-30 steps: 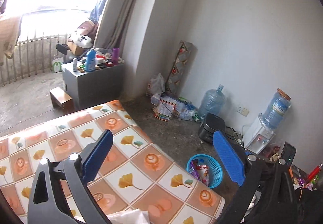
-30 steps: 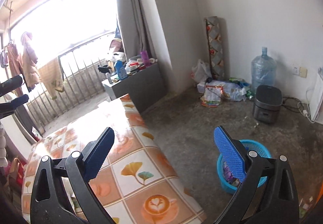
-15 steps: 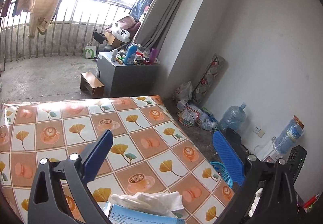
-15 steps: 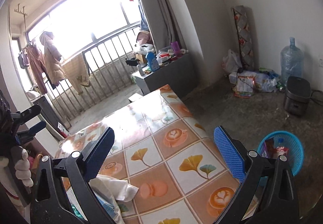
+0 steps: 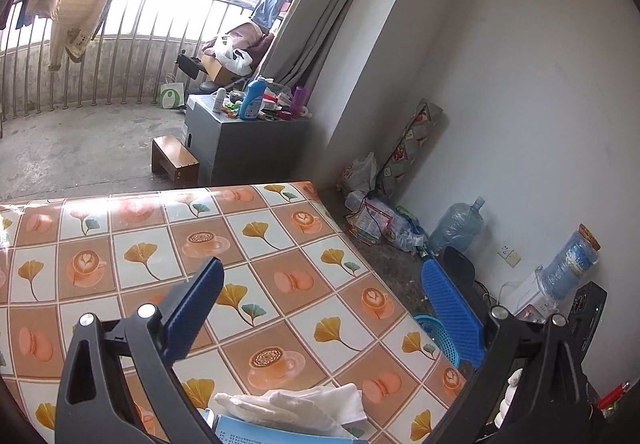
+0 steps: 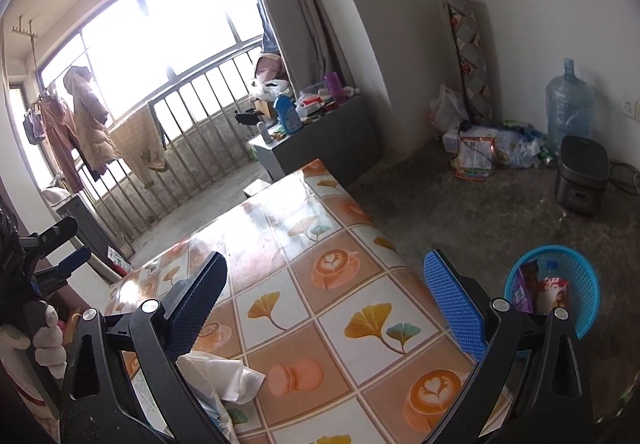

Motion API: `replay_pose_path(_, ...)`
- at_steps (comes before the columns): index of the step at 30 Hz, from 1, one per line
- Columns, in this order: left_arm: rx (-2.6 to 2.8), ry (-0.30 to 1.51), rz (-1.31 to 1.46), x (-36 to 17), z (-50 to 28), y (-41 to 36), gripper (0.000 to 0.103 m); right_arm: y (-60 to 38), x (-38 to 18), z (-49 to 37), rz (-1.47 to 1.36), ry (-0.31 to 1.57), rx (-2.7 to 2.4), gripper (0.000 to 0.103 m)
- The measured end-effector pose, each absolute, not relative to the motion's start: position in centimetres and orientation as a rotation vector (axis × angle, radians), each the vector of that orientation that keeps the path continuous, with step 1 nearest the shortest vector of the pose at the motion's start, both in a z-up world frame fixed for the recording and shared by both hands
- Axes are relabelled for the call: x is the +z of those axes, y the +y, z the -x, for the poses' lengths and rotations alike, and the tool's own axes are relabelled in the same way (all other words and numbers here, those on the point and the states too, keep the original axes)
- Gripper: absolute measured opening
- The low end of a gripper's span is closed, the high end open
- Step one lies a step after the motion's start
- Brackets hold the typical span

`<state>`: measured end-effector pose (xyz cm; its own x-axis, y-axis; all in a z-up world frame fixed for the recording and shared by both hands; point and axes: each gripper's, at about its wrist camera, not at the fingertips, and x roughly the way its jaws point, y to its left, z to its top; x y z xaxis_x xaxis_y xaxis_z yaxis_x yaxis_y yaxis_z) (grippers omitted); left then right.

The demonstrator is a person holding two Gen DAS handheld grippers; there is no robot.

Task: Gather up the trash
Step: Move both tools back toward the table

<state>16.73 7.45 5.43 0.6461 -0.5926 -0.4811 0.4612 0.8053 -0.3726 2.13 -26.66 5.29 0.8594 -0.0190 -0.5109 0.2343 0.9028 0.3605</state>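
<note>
The left gripper hangs above the table with its blue pads spread wide and nothing between them; the right gripper is likewise wide apart and empty. Just below and in front of both, at the near edge of the table with its patterned oilcloth, lies a crumpled white tissue, resting on or against a light-blue packet, seemingly a tissue pack. In the right wrist view the same tissue sits just under the left-hand finger of that gripper.

The tissue looks very light, soft and limp: it should crush flat under the pads and give no resistance, so a full close is likely needed. The best hold is probably the raised, bunched ridge in the middle, not a thin trailing corner, which could tear or slip out. Pinching too low risks catching the packet beneath.

Beyond the table's far corner, on the concrete floor, stands the blue basket, already holding some wrappers.
</note>
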Motion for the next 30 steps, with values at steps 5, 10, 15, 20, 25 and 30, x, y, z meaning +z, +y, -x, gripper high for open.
replay_pose_path(5,-0.616,0.627,0.209,5.5,-16.8,7.0,0.097,-26.9,5.2,-2.0,-0.438,0.527,-0.139,0.095)
replay_pose_path(10,-0.616,0.636,0.203,5.5,-16.7,6.7,0.097,-27.0,5.3,-1.9,-0.440,0.527,-0.138,0.095)
replay_pose_path(15,-0.617,0.636,0.197,5.5,-16.5,6.6,0.097,-27.0,5.2,-2.0,-0.437,0.528,-0.135,0.095)
replay_pose_path(20,-0.615,0.637,0.196,5.5,-16.4,6.5,0.097,-26.5,5.0,-1.7,-0.435,0.528,-0.126,0.094)
replay_pose_path(25,-0.610,0.644,0.195,4.9,-16.3,7.1,0.097,-26.2,5.0,-1.7,-0.437,0.532,-0.118,0.094)
replay_pose_path(30,-0.602,0.647,0.196,4.6,-16.3,7.9,0.097,-25.7,5.1,-1.7,-0.439,0.534,-0.111,0.094)
